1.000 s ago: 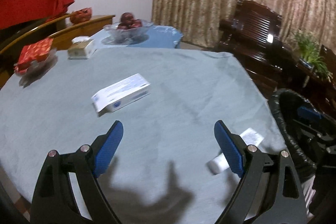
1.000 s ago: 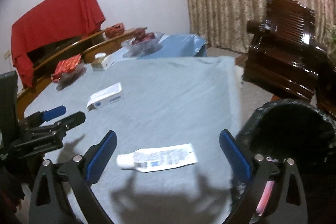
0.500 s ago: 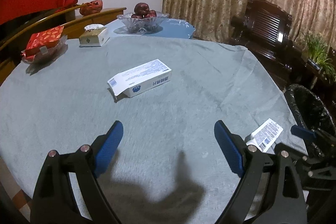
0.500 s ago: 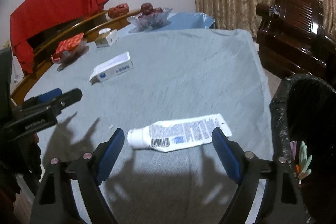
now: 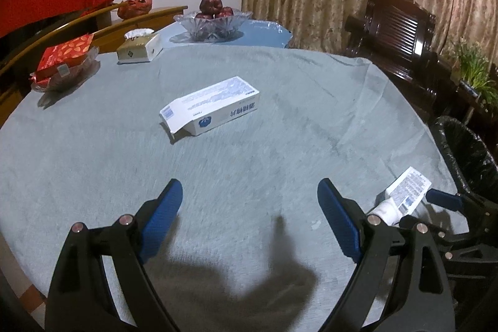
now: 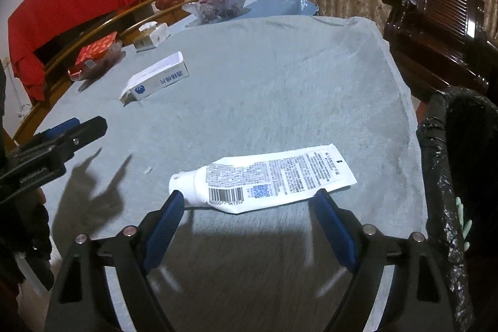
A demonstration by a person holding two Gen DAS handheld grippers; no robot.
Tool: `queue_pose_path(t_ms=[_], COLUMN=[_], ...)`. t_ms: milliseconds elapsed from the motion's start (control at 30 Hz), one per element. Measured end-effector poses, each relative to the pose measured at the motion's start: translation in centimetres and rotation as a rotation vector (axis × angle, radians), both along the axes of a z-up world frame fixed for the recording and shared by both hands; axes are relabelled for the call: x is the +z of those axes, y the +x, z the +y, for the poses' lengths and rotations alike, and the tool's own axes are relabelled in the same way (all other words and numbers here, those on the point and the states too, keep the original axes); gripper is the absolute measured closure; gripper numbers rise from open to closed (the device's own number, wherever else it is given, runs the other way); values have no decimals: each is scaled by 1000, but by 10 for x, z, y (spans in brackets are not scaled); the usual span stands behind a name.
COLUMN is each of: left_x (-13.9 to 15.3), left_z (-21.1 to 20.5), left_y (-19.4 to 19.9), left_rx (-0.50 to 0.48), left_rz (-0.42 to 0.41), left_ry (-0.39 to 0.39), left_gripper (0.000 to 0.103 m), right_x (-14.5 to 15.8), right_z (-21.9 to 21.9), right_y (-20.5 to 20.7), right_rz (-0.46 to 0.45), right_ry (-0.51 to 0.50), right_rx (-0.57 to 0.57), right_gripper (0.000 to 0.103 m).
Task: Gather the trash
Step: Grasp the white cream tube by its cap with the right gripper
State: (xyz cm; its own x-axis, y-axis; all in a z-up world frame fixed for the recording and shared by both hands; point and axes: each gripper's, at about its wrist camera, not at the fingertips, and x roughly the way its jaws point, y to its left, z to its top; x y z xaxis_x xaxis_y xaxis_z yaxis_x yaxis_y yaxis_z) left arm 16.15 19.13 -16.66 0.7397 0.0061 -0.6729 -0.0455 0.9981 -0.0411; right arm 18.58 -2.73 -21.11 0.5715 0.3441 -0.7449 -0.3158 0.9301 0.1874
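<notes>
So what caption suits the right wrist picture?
Open right gripper hovering just short of a flattened white tube on the grey tablecloth.

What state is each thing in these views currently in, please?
left gripper: open, empty, above the cloth.
right gripper: open, empty, just short of the tube.
white tube: lying flat, capped, flattened.
white carton: lying on its side, near end flap open.
bin: lined with a black bag, open.
glass bowl: upright, holding dark red fruit.
tissue box: tissue sticking out.
</notes>
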Motion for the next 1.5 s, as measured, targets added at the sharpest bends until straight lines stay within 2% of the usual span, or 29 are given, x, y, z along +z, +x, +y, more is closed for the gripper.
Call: queue_pose_path(t_ms=[367,767,1067,1233,1500], left_x=[-14,-21,-18,-15,-13], left_z=[10,23,32,34,31], left_y=[5,12,20,20,22], left_rx=[20,52,80,84,80], left_rz=[33,47,37,31,26], left_ry=[-16,-34,-32,-37,-45], left_gripper=[17,17,17,17,17], right_x=[-1,2,14,6,2], right_z=[10,25,46,62,39], right_y=[27,84,73,76,67], right_rz=[6,-14,-47,-33,-10], right_ry=[-12,-27,-5,-78,-131], right_rx=[34,52,79,79,49], right_gripper=[19,19,19,19,19])
